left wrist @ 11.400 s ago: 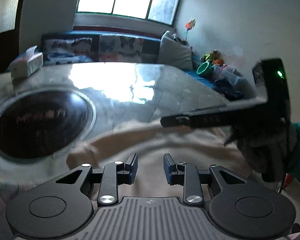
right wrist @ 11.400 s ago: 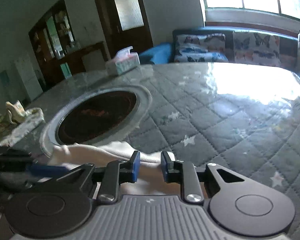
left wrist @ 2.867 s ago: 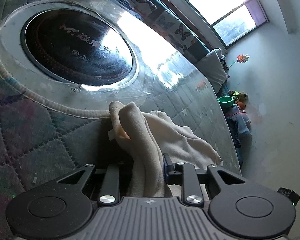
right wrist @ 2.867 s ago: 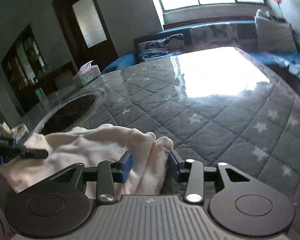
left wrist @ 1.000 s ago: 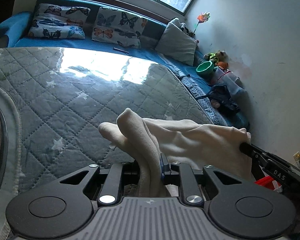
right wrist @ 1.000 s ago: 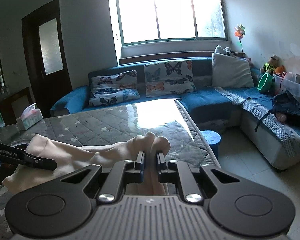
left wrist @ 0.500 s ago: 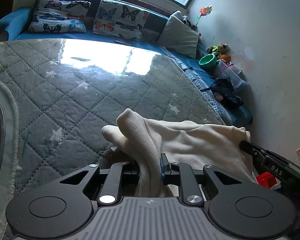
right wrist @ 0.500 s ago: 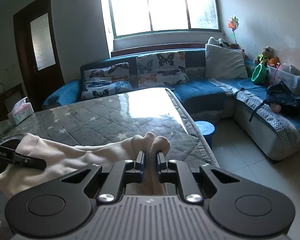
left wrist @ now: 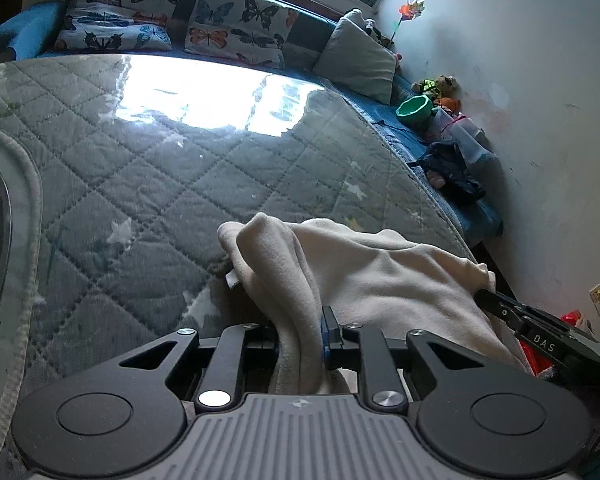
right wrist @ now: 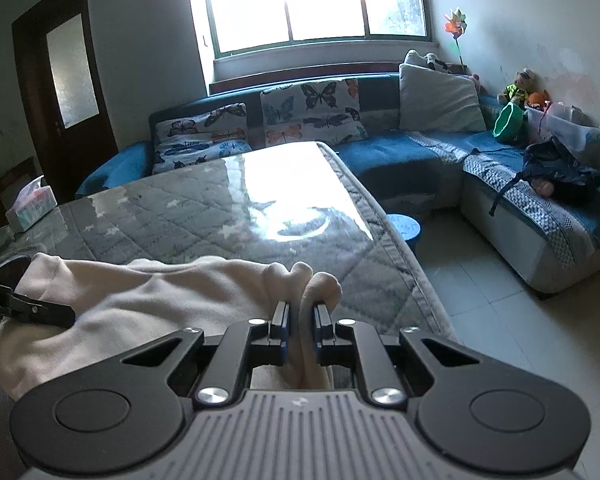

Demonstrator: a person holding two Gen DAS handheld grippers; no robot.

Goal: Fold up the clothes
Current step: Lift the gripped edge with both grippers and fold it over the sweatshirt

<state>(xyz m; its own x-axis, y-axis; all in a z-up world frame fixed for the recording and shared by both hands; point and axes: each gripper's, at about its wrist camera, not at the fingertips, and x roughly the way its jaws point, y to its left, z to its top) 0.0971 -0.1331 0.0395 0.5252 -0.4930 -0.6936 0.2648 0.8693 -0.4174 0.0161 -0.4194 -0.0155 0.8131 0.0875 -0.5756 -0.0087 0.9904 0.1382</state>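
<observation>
1. Ahead of both tools spreads the quilted grey table [left wrist: 148,184], with a blue sofa [right wrist: 400,152] beyond its far edge and floor past its right-hand edge.
2. Between the two tools hangs the cream garment [left wrist: 380,276], its long axis running from one tool across to the other, sagging toward the table's near right corner. Whether it touches the quilt I cannot tell.
3. The left gripper [left wrist: 300,332] is pinching a bunched end of the cloth; the right gripper [right wrist: 300,328] pinches the opposite end, and each tool's tip shows at the side of the other's view.
4. Neither arm is nearer; the table ahead looks clear for laying the cloth down.
5. Far off to the left sits a tissue box [right wrist: 32,208], well clear; the table's right-hand edge is close, in my judgement the main risk of cloth slipping off.
</observation>
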